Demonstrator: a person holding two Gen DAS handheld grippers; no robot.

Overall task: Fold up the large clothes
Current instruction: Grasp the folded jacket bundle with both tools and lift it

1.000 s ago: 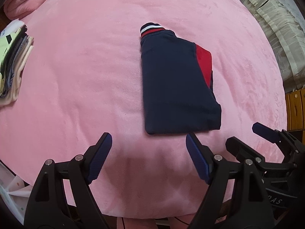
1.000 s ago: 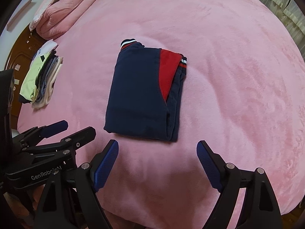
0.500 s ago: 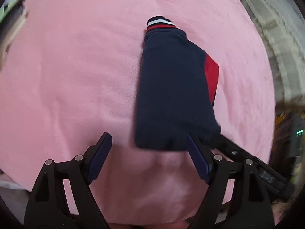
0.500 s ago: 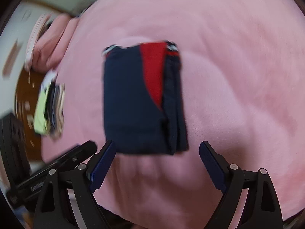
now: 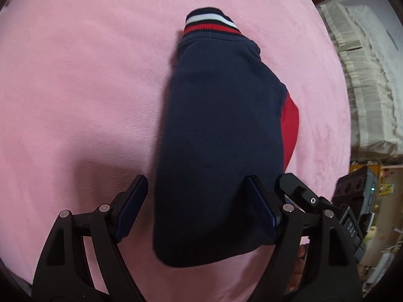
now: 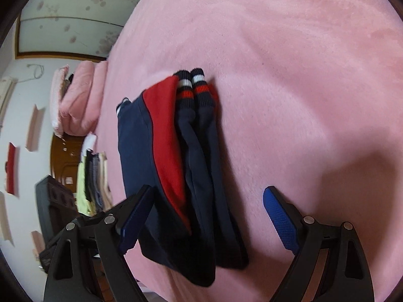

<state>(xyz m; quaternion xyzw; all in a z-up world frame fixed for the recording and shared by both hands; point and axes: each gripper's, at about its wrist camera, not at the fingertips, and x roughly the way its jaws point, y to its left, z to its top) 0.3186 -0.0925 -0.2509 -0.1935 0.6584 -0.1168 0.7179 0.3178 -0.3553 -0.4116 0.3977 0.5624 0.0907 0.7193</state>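
A folded navy garment (image 5: 216,136) with a red panel (image 6: 166,136) and striped cuffs (image 6: 189,85) lies on the pink blanket (image 5: 75,88). My left gripper (image 5: 195,191) is open and low over the garment's near end, which sits between its fingers; the left pad (image 5: 133,206) stands clear of the cloth. My right gripper (image 6: 209,196) is open too, straddling the same near end from the garment's red side, with its right pad (image 6: 279,216) well off the cloth. In the left wrist view the right gripper (image 5: 299,196) shows just beside my right finger.
A stack of folded clothes (image 6: 93,176) sits at the blanket's left edge, with a folded pink quilt (image 6: 80,100) beyond it. White curtains (image 5: 365,75) hang past the right edge. The bed's near edge runs just below the grippers.
Both grippers have come down and forward onto the garment's near end, which now lies between their fingers. The right view has rolled, bringing the wall and quilt into sight.
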